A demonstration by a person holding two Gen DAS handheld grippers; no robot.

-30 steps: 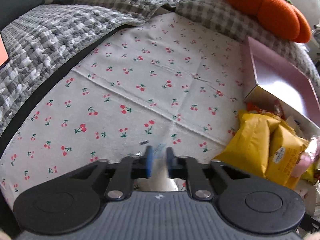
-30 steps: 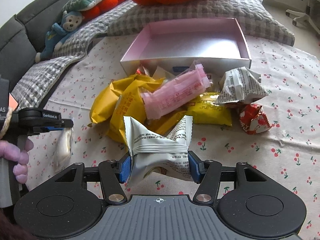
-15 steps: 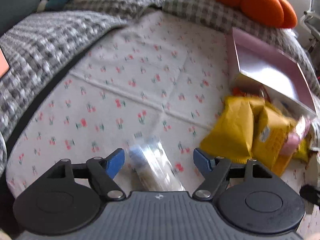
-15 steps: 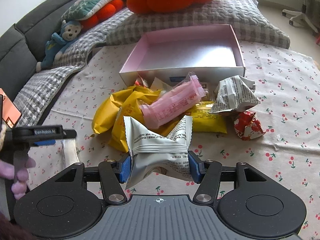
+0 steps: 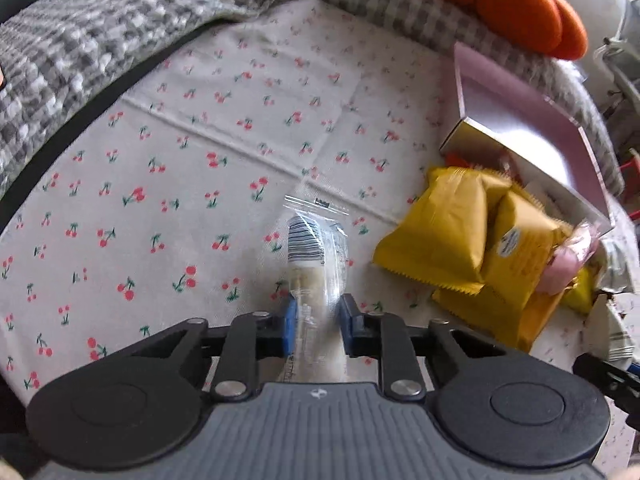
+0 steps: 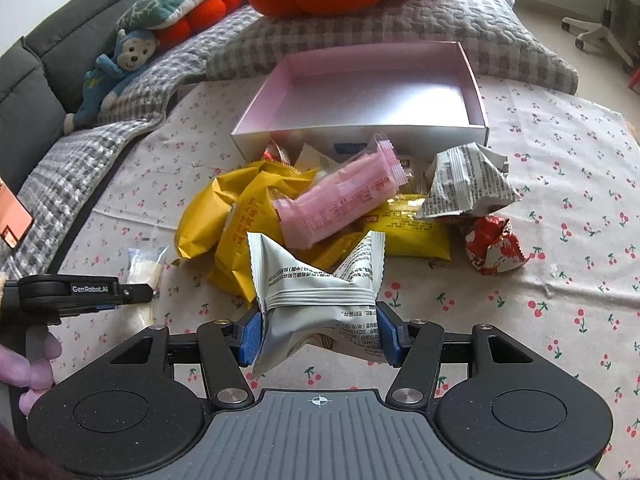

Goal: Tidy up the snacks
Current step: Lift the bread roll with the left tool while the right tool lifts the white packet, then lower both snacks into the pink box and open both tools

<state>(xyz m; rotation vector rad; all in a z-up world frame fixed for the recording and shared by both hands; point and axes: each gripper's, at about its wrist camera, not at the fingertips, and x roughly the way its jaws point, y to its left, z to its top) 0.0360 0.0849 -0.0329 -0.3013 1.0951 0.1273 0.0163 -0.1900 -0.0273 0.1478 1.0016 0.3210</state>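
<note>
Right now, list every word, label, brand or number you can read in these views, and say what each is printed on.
"GenRobot.AI": white lettering on the side of the left gripper, seen from the right wrist view.
White snack pack in the right gripper: small upside-down print, too small to read.
Pink wrapper: red print, unreadable.
Yellow packs: lettering and a round label, too blurred.
Clear packet in the left gripper: no readable text.

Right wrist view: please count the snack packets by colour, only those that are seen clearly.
Yellow packets: at least 3
Grey-white printed packets: 2
Pink packet: 1
Red packet: 1
Clear packet: 1
Total: at least 8; small ones half hidden by the box are not counted.
</note>
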